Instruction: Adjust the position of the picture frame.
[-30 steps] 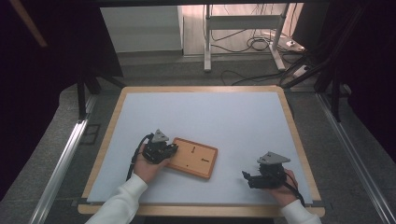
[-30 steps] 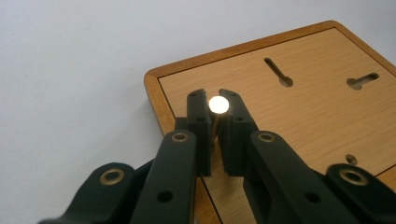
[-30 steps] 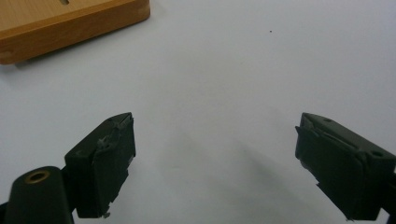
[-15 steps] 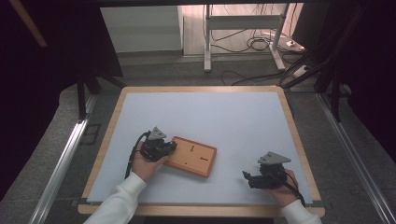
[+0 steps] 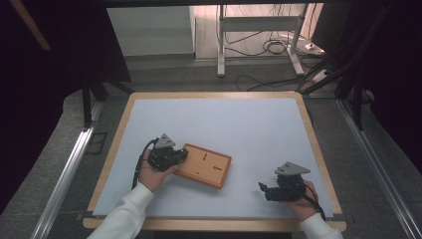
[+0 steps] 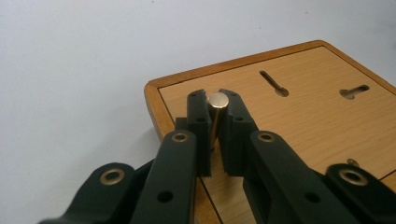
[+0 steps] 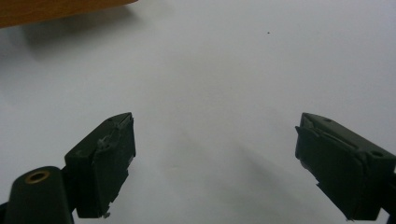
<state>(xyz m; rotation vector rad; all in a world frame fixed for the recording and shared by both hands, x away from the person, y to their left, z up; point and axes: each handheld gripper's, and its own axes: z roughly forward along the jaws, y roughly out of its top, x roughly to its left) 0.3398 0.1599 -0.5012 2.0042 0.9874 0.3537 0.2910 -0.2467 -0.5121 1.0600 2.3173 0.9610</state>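
Left tongs point(image 6: 215, 105) are clamped on a brass pin point(image 6: 215, 112), held upright over the near corner of the wooden board point(image 6: 299, 116). Since a second ago nothing has shifted: the grip is settled, so the pin is ready for placing. Right tongs point(image 7: 215, 140) stand wide open, empty, above the bare tabletop point(image 5: 259, 124), well apart from the board.

white sleeves; black gripper point(image 5: 185, 154) bodies, grey three-cornered plates, brass rivets.
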